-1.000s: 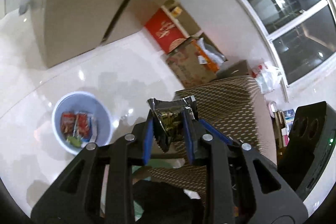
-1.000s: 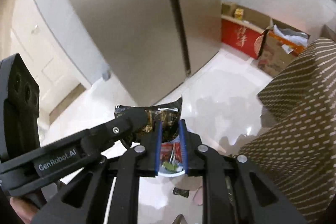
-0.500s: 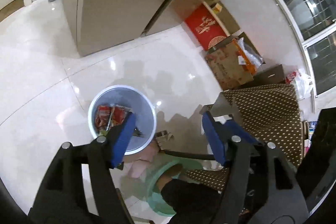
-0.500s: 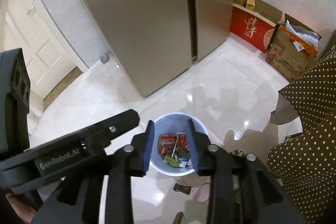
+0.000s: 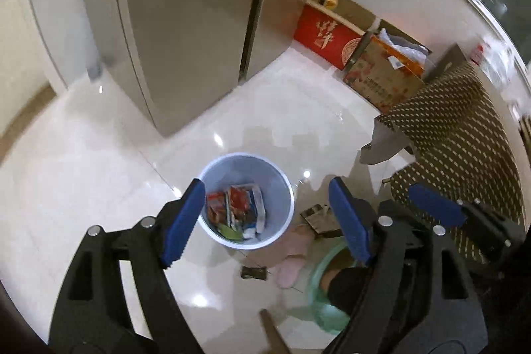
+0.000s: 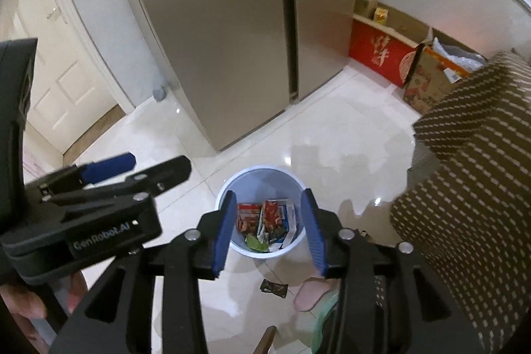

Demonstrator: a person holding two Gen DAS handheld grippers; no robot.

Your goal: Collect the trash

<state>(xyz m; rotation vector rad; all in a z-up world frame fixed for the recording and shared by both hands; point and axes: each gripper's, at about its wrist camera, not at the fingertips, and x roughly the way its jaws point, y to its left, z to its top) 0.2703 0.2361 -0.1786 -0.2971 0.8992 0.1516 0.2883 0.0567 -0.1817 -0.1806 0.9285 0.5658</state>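
Note:
A pale blue bin stands on the white tile floor, holding several red and white wrappers. It also shows in the right wrist view with the wrappers. My left gripper is open and empty, high above the bin. My right gripper is open and empty, also above the bin. A dark wrapper lies on the floor beside the bin, seen too in the right wrist view. Another dark wrapper lies right of the bin.
A steel fridge stands behind the bin. Red and printed cardboard boxes sit against the wall. A table with a brown dotted cloth is at right. A pink slipper and green stool are below.
My left gripper opened and let go of the dark wrapper it held. My right gripper opened wider. Both views swung down over the bin.

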